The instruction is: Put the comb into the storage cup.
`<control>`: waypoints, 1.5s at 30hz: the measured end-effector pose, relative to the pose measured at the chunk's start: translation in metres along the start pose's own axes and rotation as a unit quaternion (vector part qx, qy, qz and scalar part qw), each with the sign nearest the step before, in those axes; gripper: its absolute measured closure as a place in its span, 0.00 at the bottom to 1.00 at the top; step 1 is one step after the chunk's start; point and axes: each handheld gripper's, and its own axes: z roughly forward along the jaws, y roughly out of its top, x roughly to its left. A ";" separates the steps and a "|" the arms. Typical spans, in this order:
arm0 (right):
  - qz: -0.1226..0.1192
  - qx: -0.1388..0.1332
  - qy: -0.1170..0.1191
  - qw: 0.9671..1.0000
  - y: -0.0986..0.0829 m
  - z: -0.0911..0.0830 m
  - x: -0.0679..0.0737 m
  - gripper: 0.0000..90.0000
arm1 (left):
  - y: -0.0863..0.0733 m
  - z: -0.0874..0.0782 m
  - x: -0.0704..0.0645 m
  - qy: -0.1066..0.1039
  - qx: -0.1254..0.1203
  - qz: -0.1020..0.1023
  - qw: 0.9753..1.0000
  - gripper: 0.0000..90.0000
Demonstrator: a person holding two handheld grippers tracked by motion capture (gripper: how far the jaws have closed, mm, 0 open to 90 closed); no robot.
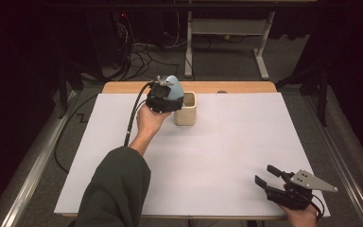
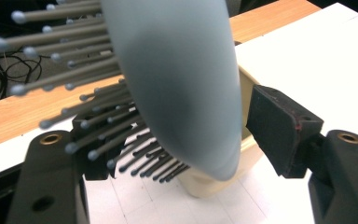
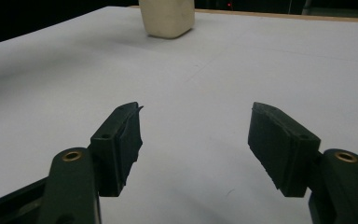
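A pale blue hairbrush (image 1: 172,84) with grey ball-tipped bristles (image 2: 74,88) is held up at the far side of the table. My left gripper (image 1: 164,98) is shut on it, bristles against one jaw and the smooth back (image 2: 186,84) towards the other pad (image 2: 279,130). The brush's lower end hangs over the left rim of a cream cup (image 1: 186,109), which also peeks out beneath the brush (image 2: 209,184). My right gripper (image 1: 268,177) rests near the front right corner of the table, open with nothing between its pads (image 3: 121,144). The cup (image 3: 168,18) stands far ahead of it.
A white sheet (image 1: 217,156) covers the table, with a strip of bare wood (image 1: 236,87) along the far edge. Cables and a desk frame (image 1: 260,52) lie on the floor beyond. A dark green sleeve (image 1: 118,189) reaches in from the bottom left.
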 end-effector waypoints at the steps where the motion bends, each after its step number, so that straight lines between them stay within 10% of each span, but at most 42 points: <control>1: -0.001 0.000 0.000 1.000 0.000 0.000 0.000 0.39 | 0.000 -0.001 0.000 -0.003 -0.001 -0.002 1.000 0.33; 45: -0.001 0.001 -0.002 1.000 0.000 0.000 0.000 0.39 | -0.017 -0.026 0.006 -0.029 -0.002 0.013 1.000 0.33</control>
